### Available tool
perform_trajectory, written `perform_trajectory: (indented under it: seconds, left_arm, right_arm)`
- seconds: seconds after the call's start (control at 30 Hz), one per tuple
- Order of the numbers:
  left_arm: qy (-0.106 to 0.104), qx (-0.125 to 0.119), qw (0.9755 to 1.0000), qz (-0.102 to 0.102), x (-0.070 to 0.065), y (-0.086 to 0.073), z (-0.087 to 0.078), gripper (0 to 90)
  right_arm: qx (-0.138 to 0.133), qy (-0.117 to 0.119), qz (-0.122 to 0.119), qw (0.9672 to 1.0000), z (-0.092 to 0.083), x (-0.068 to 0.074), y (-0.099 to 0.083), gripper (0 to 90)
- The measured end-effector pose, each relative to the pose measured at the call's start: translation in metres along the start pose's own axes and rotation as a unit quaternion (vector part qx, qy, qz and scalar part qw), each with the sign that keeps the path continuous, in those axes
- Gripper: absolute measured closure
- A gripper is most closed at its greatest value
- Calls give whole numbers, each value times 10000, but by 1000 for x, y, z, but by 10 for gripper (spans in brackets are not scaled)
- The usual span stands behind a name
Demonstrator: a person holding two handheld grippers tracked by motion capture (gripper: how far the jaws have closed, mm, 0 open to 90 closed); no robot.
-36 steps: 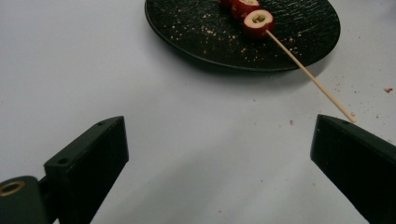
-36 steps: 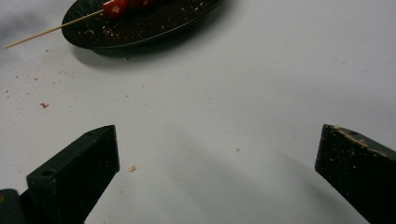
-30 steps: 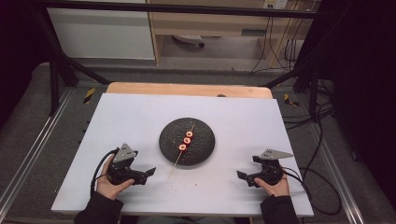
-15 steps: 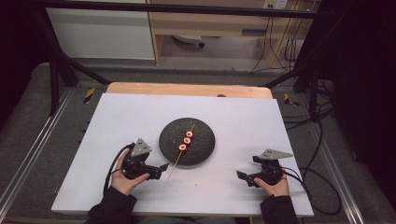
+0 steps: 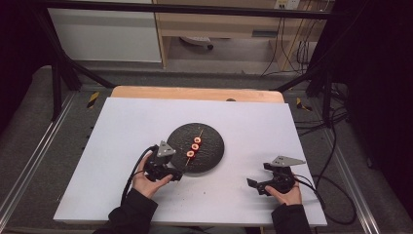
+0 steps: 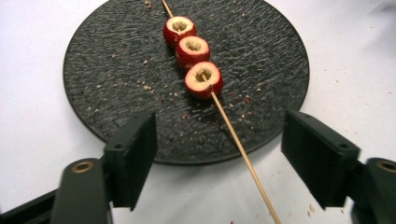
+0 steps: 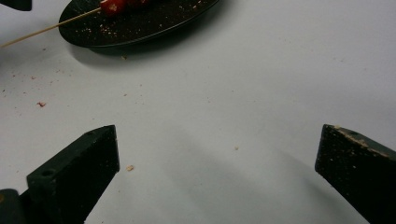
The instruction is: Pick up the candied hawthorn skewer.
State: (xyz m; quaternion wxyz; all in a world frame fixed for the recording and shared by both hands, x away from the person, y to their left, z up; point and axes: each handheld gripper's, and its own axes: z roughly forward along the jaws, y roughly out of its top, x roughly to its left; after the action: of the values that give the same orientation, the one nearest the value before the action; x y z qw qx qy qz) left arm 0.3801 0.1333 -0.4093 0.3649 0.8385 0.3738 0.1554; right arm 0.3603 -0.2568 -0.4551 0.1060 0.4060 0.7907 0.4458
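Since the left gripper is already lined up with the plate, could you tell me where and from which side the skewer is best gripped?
Probably the bare wooden end of the skewer, where it runs off the near rim of the black plate. The three red fruit pieces crowd its far half. The left gripper is open, one jaw on each side of the stick, so coming from the person's side and closing across it looks best.

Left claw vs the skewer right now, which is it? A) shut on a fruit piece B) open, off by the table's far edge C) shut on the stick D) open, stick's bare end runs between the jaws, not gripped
D: in the left gripper view the left claw is open, jaws wide apart, and the skewer passes between them untouched, off the black plate.
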Motion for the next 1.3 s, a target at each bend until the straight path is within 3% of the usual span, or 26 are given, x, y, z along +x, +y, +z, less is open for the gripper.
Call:
perform_trajectory:
  seconds: [0.33,0.67,0.87,1.3]
  left_arm:
    - [157,235,9995,-135,-6,5,22,494]
    - [245,313,9989,-235,-12,6,30,707]
    - [219,329,9986,-362,-15,3,34,783]
    - [273,118,9969,-724,-13,-3,34,877]
  right_arm:
    - [-13,0,-10,10000,0,0,0,6]
    - [-21,0,-21,10000,0,0,0,6]
    - [-21,4,-22,10000,0,0,0,6]
    - [-4,7,-11,10000,0,0,0,7]
